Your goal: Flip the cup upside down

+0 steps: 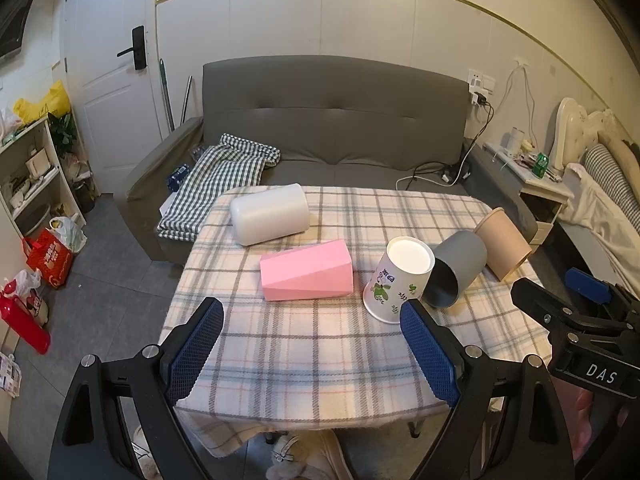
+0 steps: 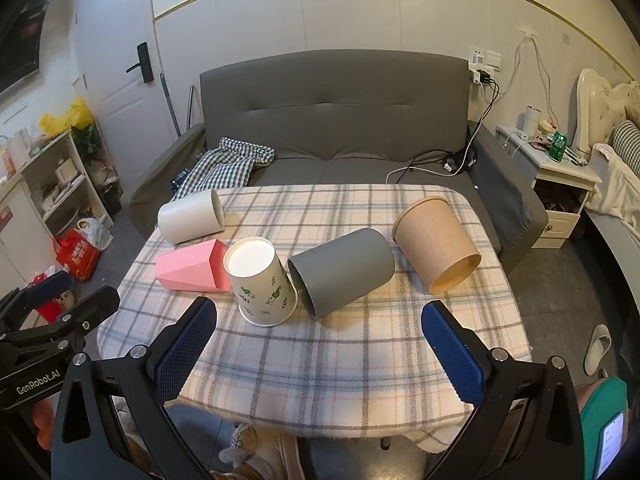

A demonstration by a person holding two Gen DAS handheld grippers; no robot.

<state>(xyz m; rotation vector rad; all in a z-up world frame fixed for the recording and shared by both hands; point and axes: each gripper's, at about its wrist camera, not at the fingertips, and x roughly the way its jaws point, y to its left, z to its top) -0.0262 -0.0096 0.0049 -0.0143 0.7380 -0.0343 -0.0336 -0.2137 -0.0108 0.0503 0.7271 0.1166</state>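
A white paper cup with green leaf print (image 1: 394, 280) (image 2: 260, 280) stands upside down on the plaid tablecloth, base up. A grey cup (image 1: 456, 270) (image 2: 340, 272) lies on its side touching it on the right. A tan cup (image 1: 502, 242) (image 2: 436, 248), a white cup (image 1: 270, 214) (image 2: 192, 216) and a pink faceted cup (image 1: 306, 276) (image 2: 192, 266) also lie on their sides. My left gripper (image 1: 312, 324) is open and empty above the near table edge. My right gripper (image 2: 320, 328) is open and empty, in front of the grey cup.
The small table (image 2: 320, 360) has a plaid cloth hanging over its edges. A grey sofa (image 2: 332, 120) with a checked cloth stands behind it. A shelf and bags are on the left, a nightstand (image 2: 560, 184) and bed on the right.
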